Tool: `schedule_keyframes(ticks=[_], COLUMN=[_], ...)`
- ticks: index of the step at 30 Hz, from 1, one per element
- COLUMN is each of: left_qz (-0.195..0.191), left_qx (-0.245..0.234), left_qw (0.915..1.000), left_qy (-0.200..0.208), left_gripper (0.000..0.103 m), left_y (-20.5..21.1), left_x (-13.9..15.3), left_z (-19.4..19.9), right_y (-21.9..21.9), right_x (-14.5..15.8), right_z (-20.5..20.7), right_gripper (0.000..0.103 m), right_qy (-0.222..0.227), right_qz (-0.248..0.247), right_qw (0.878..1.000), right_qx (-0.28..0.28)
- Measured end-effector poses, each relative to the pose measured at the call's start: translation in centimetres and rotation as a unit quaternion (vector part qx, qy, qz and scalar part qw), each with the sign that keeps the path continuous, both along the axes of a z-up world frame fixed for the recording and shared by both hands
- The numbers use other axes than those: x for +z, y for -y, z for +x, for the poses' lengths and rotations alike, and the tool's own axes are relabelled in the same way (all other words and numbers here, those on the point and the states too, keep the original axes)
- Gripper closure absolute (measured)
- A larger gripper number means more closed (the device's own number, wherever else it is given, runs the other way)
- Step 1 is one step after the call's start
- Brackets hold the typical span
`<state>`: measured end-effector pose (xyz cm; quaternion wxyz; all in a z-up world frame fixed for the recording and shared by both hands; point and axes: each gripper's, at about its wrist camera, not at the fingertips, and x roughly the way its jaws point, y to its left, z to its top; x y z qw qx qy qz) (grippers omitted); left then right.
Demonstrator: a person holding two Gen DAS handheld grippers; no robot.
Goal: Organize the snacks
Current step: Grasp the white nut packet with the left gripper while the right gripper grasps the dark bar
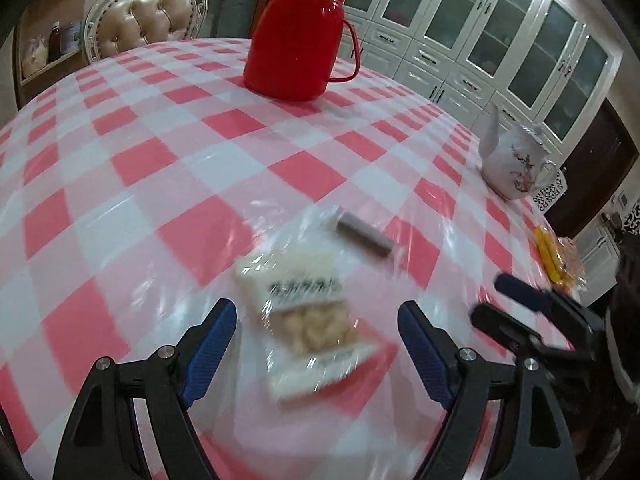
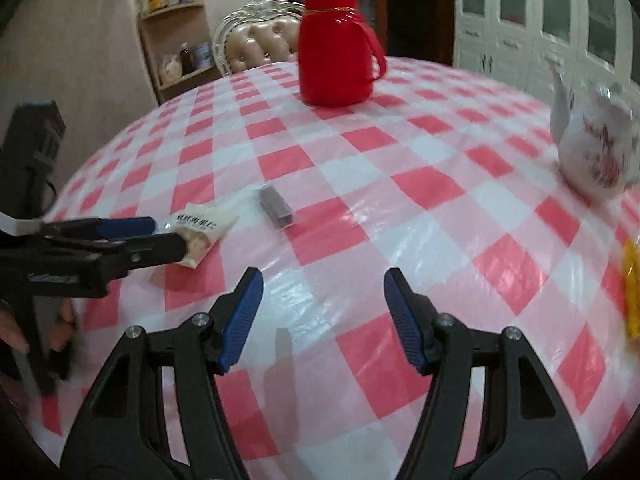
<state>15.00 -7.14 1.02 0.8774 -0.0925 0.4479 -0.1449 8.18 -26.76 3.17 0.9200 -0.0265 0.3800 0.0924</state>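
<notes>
A clear snack bag of pale puffs lies flat on the checked tablecloth, between and just beyond the fingers of my open left gripper. The bag also shows in the right wrist view, partly hidden behind the left gripper. A small brown-grey wrapped bar lies just past the bag; it also shows in the right wrist view. A yellow-orange snack pack lies at the table's right edge. My right gripper is open and empty over bare cloth, and it shows at the right of the left wrist view.
A red thermos jug stands at the far middle of the table. A white flowered teapot stands at the right. A padded chair and a shelf are behind the table, white cabinets to the right.
</notes>
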Motion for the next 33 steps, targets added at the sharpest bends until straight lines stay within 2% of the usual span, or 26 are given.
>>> schedule_keyframes(ticks=[1, 4, 6, 7, 9, 12, 19, 24, 25, 27, 30, 33], left_qz=[0.012, 0.096, 0.13, 0.136, 0.11, 0.093, 0.079, 0.095, 0.096, 0.093, 0.094, 0.093], left_qx=[0.001, -0.002, -0.006, -0.008, -0.012, -0.009, -0.026, -0.03, -0.03, -0.031, -0.033, -0.032], left_qw=[0.9999, 0.9954, 0.9912, 0.9904, 0.9938, 0.9956, 0.9964, 0.9946, 0.9945, 0.9948, 0.9947, 0.9947], left_qy=[-0.006, 0.007, 0.021, 0.026, 0.014, -0.001, 0.016, 0.028, 0.029, 0.028, 0.029, 0.029], left_gripper=[0.019, 0.022, 0.045, 0.051, 0.051, 0.052, 0.051, 0.05, 0.05, 0.05, 0.05, 0.048], left_y=[0.6, 2.2, 2.2, 1.8, 0.2, -2.1, -3.9, -3.4, -3.3, -3.4, -3.4, -3.5], left_x=[-0.3, -0.6, -0.6, -0.5, -0.4, -0.2, -0.4, -0.5, -0.5, -0.5, -0.5, -0.5], left_z=[0.5, 0.7, 0.0, -0.3, -0.4, -0.9, -1.9, -1.8, -1.8, -1.8, -1.7, -1.7], right_y=[0.7, 1.9, 1.9, 1.8, 1.1, -0.2, -4.5, -7.1, -7.4, -7.9, -8.6, -8.2], right_x=[0.1, 0.2, 0.2, 0.2, 0.0, -0.6, -2.4, -3.0, -3.0, -2.9, -2.9, -2.6], right_z=[-0.1, -0.3, -0.4, -0.2, 0.1, 1.8, 6.7, 8.9, 9.2, 9.3, 8.3, 6.9], right_gripper=[0.037, 0.037, 0.037, 0.037, 0.037, 0.037, 0.037, 0.038, 0.04, 0.087, 0.087, 0.087], right_qy=[-0.002, 0.0, 0.0, 0.0, -0.007, -0.026, -0.063, -0.062, -0.062, -0.051, -0.045, -0.064], right_qz=[0.016, 0.045, 0.047, 0.046, 0.043, 0.037, -0.031, -0.064, -0.07, -0.072, -0.094, -0.057], right_qw=[1.0, 0.999, 0.999, 0.999, 0.999, 0.999, 0.995, 0.992, 0.992, 0.992, 0.991, 0.993], right_qx=[-0.008, -0.017, -0.018, -0.015, -0.003, 0.02, 0.069, 0.088, 0.088, 0.091, 0.079, 0.077])
